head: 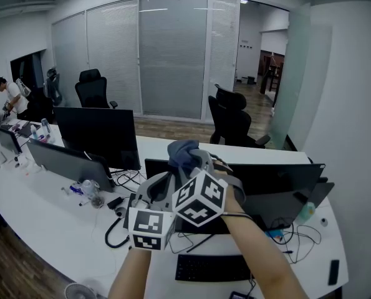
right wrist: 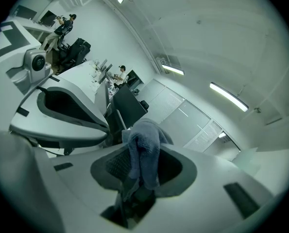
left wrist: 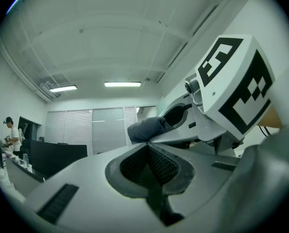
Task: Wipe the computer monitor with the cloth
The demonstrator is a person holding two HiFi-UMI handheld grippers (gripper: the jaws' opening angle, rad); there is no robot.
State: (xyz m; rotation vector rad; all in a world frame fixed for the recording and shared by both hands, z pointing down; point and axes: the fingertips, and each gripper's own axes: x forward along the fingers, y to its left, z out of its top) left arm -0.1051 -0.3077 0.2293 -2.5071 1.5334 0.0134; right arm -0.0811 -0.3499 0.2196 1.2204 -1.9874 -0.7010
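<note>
My two grippers are raised side by side over the desk in the head view. The right gripper is shut on a grey-blue cloth, which bunches above its tips. In the right gripper view the cloth hangs folded between the shut jaws of the right gripper. The left gripper sits just left of it; the left gripper is shut and holds nothing, with the cloth just beyond it. The dark computer monitor stands below and behind the grippers, partly hidden by them.
A second monitor and a laptop stand to the left, with cables and small items. A black keyboard lies near the front edge, a phone at the right. Office chairs stand behind; a person sits far left.
</note>
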